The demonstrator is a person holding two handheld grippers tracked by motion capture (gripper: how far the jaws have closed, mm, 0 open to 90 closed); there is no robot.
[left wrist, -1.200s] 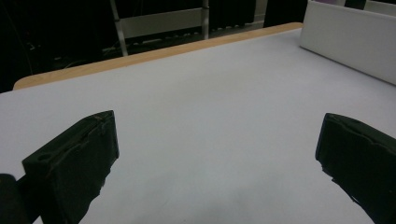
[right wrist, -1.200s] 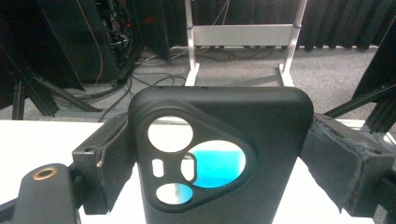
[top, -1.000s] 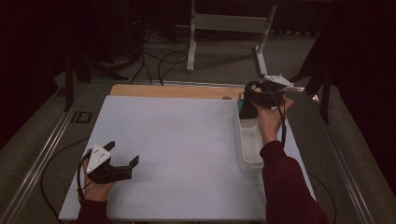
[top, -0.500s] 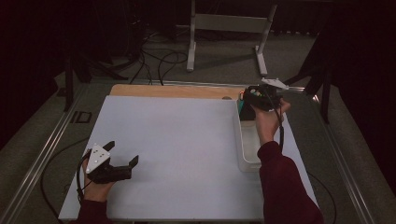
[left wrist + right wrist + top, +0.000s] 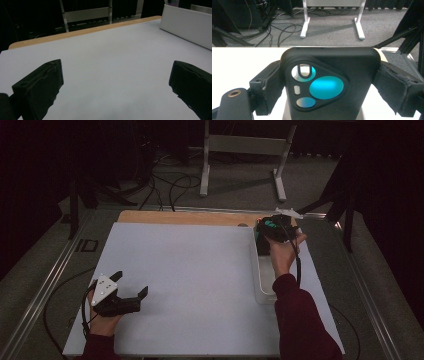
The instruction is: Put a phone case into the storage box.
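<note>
Right tool (image 5: 272, 231) clamps a black phone case (image 5: 329, 82) upright over the bin (image 5: 261, 275); left tool (image 5: 131, 287) rests wide.

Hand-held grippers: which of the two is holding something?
The right hand-held gripper, its jaws shut on a black phone case over the white bin. The left hand-held gripper is open, holding nothing.

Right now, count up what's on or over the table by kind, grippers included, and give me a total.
Grippers: 2, left gripper and right gripper
Black phone case: 1
White bin: 1
White mat: 1
Total: 5
</note>
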